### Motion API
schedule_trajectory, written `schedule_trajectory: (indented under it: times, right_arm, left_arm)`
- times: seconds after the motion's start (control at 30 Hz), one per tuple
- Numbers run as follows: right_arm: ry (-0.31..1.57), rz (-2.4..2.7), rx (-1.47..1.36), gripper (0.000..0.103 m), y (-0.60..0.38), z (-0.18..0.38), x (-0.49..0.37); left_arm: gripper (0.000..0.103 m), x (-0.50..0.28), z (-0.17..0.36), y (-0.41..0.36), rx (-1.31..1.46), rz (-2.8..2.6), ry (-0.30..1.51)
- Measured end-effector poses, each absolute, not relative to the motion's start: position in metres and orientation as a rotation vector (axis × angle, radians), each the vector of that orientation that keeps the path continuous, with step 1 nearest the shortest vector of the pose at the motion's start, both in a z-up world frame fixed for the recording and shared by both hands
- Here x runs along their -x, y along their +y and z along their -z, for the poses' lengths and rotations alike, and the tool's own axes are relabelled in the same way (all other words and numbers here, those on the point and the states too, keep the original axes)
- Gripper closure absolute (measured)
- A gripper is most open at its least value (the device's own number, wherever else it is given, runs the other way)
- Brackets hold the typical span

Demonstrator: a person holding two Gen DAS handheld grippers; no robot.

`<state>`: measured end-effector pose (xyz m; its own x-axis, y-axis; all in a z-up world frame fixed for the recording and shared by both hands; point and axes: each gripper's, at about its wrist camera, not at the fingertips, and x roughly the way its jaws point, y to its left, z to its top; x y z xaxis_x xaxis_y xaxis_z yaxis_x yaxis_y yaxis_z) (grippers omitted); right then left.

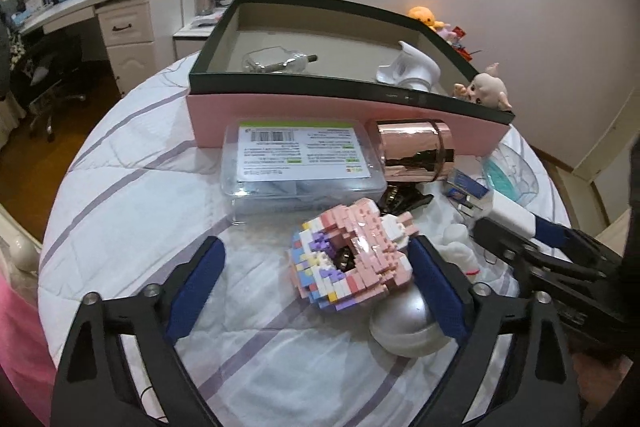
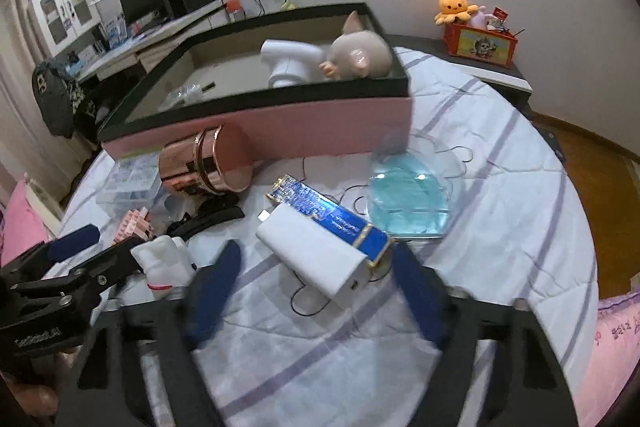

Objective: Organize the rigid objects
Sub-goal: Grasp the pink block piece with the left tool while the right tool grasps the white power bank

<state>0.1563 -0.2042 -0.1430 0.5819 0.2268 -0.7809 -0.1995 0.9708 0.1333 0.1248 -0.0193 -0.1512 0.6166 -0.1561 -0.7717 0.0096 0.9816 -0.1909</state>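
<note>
A pink box with a dark rim [image 1: 320,115] [image 2: 280,131] stands on the bed and holds a white dispenser [image 1: 414,69] [image 2: 288,61], a doll figure [image 2: 360,57] and a small packet. My left gripper [image 1: 316,263] is open around a pink building-block donut [image 1: 352,259], above a silver ball [image 1: 404,331]. My right gripper [image 2: 316,267] is open just before a white power bank [image 2: 316,259] that lies against a blue rectangular case [image 2: 332,217]. The right gripper also shows at the right edge of the left wrist view [image 1: 520,239].
A clear plastic case with a label [image 1: 300,163], a rose-gold cylinder tin [image 1: 416,151] [image 2: 208,163], a black clip [image 2: 208,217], a clear blue dish [image 2: 408,199] and a small white bottle [image 2: 166,261] lie on the striped quilt. A desk and a nightstand with toys stand behind.
</note>
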Motion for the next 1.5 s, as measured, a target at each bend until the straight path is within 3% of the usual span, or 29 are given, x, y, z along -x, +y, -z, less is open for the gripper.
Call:
schedule_trajectory:
  times: [0.03,0.13,0.37,0.47,0.63,0.9,1.0,1.5]
  right_arm:
    - [0.917,-0.249,-0.026,0.044,-0.203,0.145,-0.156]
    - [0.928,-0.253,-0.025,0.05,-0.203,0.15,-0.155]
    - [0.921,-0.27,-0.044,0.058,-0.208,0.15,-0.149]
    - [0.914,-0.285,-0.068,0.063,-0.212,0.148,-0.146]
    - [0.907,-0.306,-0.088,0.069,-0.216,0.147,-0.144]
    - [0.931,-0.344,-0.083,0.069,-0.209,0.152,-0.155]
    - [0.923,-0.386,-0.073,0.079,-0.203,0.147,-0.15]
    - [0.919,-0.433,-0.083,0.08,-0.194,0.142,-0.146]
  left_arm:
    - [0.02,-0.124,0.151,-0.018,0.177,0.104,0.9]
    - [0.025,-0.122,0.152,-0.016,0.186,0.122,0.896]
    - [0.021,-0.131,0.163,-0.017,0.194,0.102,0.928]
    - [0.047,-0.129,0.162,-0.019,0.199,0.133,0.928]
    - [0.047,-0.124,0.16,-0.017,0.204,0.127,0.922]
    - [0.048,-0.126,0.163,-0.018,0.187,0.109,0.928]
    - [0.048,-0.124,0.161,-0.016,0.195,0.118,0.926]
    - [0.049,-0.112,0.151,-0.017,0.156,0.097,0.88]
